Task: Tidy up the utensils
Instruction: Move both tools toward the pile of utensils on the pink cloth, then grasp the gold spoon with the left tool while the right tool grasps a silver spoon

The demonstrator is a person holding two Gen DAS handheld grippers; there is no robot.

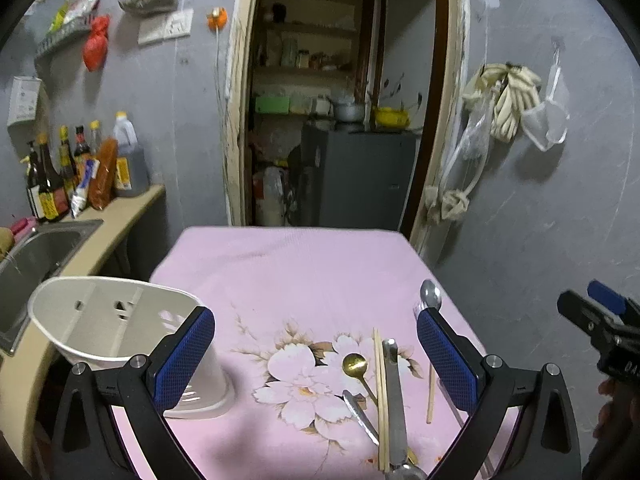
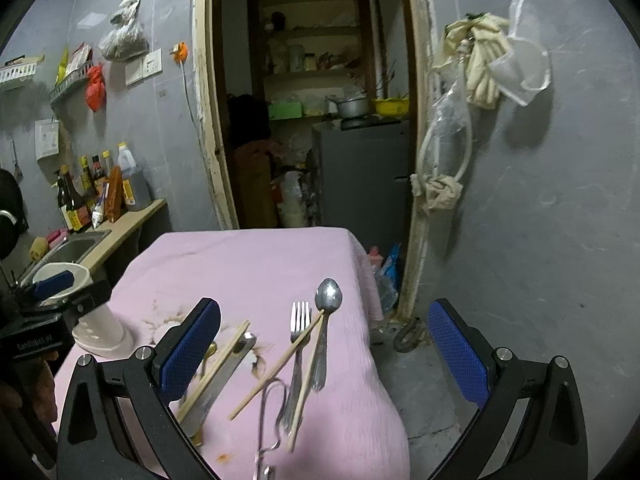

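Observation:
A white perforated utensil holder (image 1: 112, 320) stands at the left of the pink floral table (image 1: 280, 264). Loose utensils lie near the front right: a gold spoon (image 1: 355, 364), a chopstick pair (image 1: 380, 392), a steel knife (image 1: 394, 400), a silver spoon (image 1: 430, 294) and a single chopstick (image 1: 431, 394). My left gripper (image 1: 316, 320) hangs open over the cloth, holding nothing. My right gripper (image 2: 325, 308) is open above a fork (image 2: 300, 320), the silver spoon (image 2: 328, 298), crossed chopsticks (image 2: 280, 364) and a wire utensil (image 2: 268, 420). The holder (image 2: 100, 328) sits behind the left gripper (image 2: 60, 288).
A counter with a steel sink (image 1: 44, 248) and sauce bottles (image 1: 60, 176) runs along the left. An open doorway with a grey fridge (image 1: 360, 176) lies beyond the table. The table's right edge (image 2: 372, 320) drops to bare floor beside a grey wall.

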